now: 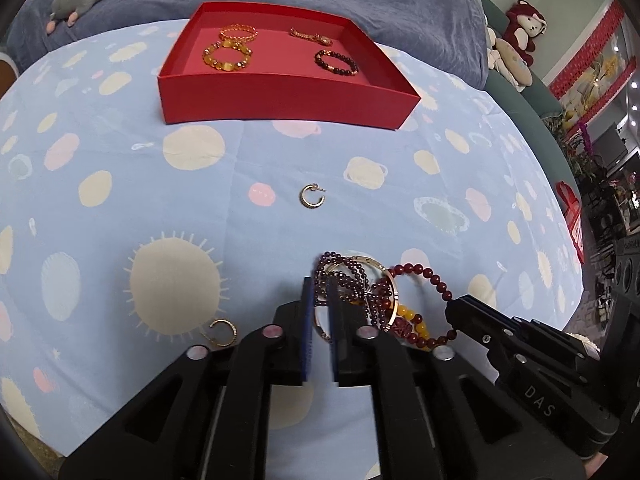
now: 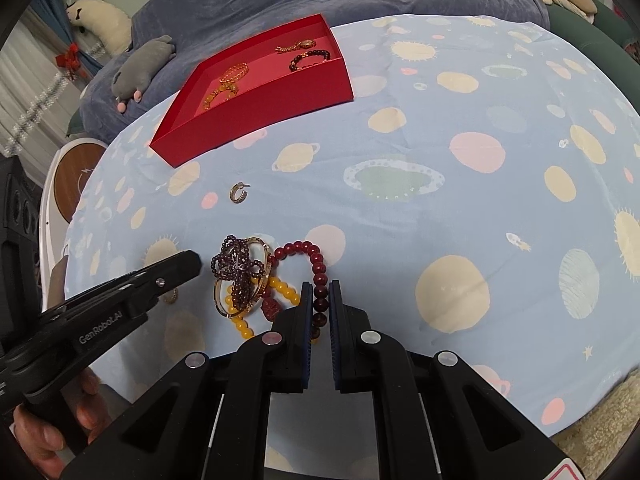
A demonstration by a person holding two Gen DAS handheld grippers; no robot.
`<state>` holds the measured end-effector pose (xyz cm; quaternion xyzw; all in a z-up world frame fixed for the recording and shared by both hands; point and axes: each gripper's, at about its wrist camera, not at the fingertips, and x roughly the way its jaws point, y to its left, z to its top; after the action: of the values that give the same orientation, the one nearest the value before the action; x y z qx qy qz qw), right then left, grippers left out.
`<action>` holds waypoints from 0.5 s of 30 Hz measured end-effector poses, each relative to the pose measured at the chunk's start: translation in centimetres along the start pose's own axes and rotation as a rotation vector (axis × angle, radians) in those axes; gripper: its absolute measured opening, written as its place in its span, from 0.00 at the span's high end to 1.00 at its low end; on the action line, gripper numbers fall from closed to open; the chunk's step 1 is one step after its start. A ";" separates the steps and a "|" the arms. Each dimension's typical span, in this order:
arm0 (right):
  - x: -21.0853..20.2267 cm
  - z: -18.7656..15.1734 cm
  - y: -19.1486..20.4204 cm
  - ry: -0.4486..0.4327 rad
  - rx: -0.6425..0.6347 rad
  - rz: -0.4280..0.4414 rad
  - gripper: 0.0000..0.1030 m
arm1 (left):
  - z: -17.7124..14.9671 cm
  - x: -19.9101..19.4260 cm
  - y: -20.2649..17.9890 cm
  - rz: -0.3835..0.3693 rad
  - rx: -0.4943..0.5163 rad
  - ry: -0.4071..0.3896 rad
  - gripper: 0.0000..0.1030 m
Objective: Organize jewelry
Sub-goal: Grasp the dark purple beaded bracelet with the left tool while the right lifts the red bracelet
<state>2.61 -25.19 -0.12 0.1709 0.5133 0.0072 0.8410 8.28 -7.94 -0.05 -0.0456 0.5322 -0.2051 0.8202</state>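
At lower centre of the right wrist view, the right tongs (image 2: 319,300) pinch the red bead bracelet (image 2: 316,268), probably to draw it clear of the tangle. In the left wrist view the left tongs (image 1: 319,296) stand narrowly parted around the purple bead strand (image 1: 344,276) and gold bangle (image 1: 380,280); whether they grip, I cannot tell. Farther up the worktop (image 1: 120,168) lies 1 hoop earring (image 1: 312,196). At upper centre, the red tray (image 1: 280,96) already holds 4 pieces.
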 end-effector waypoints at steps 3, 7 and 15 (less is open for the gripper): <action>0.0 -0.1 0.0 0.001 0.001 0.000 0.93 | -0.1 0.5 -0.3 0.006 0.008 0.000 0.66; 0.2 0.0 -0.1 0.005 0.013 0.003 0.93 | 0.1 1.1 -0.4 0.016 -0.010 0.004 0.50; 0.7 -0.1 -0.2 0.017 0.017 0.005 0.93 | 0.2 2.4 -0.8 -0.001 -0.018 0.022 0.72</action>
<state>2.85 -25.23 -0.79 0.1791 0.5199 0.0062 0.8352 9.06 -9.58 -1.75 -0.0512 0.5430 -0.2012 0.8137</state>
